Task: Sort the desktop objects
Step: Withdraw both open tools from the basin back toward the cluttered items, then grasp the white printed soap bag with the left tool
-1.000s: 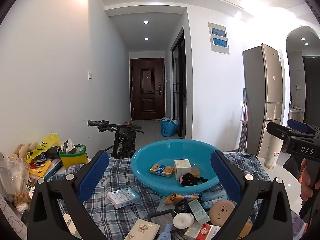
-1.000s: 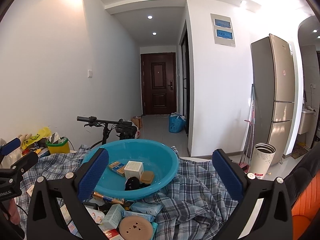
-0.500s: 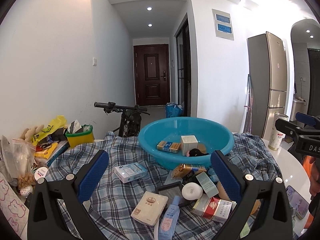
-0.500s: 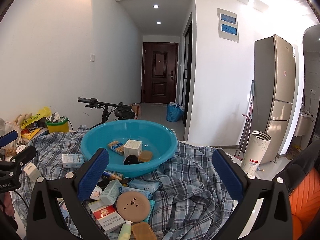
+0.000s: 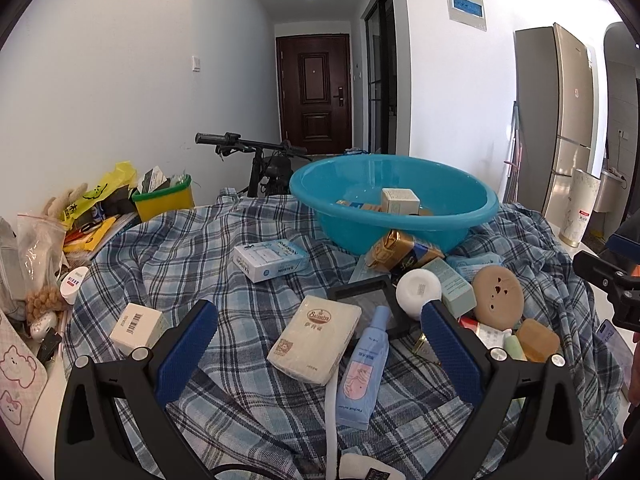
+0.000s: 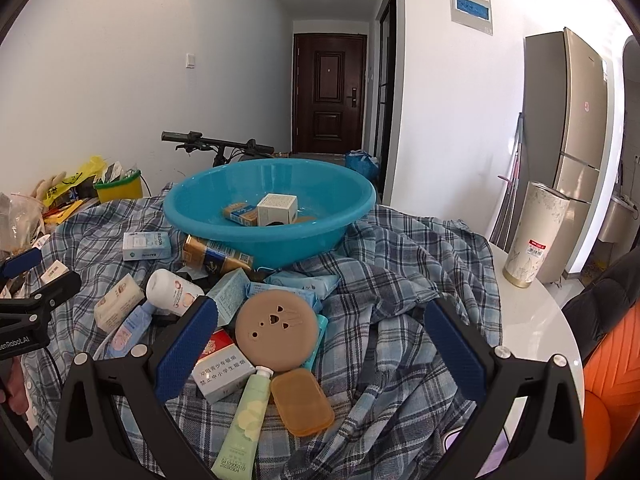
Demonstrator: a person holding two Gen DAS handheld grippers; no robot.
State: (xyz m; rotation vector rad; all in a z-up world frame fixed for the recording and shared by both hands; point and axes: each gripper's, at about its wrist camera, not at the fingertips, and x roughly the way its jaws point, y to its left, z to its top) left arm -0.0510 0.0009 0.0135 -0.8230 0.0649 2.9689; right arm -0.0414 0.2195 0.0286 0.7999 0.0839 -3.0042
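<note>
A blue basin [image 5: 394, 200] stands on the checked cloth [image 5: 192, 248] and holds a few small boxes. In the left wrist view, my left gripper [image 5: 319, 312] is open above a beige soap box [image 5: 316, 338] and a blue bottle [image 5: 364, 368], touching neither. My right gripper [image 6: 320, 308] is open too, hovering over a round tan compact [image 6: 276, 330], an orange soap case [image 6: 302, 396], a green tube [image 6: 246, 416] and a red-and-white carton [image 6: 222, 364]. The basin [image 6: 268, 208] lies beyond them.
A white-and-blue box [image 5: 270, 260] and a barcoded white box [image 5: 134, 324] lie left of the pile. Bags, plush toys and a yellow-green bin [image 5: 164, 200] crowd the far left. A tall white cup [image 6: 534, 232] stands on the bare table at right. A bicycle [image 5: 260, 160] is behind.
Both grippers have tilted down and come closer to the clutter in front of the basin. The items now fill the lower frames. Both jaws stay open.
</note>
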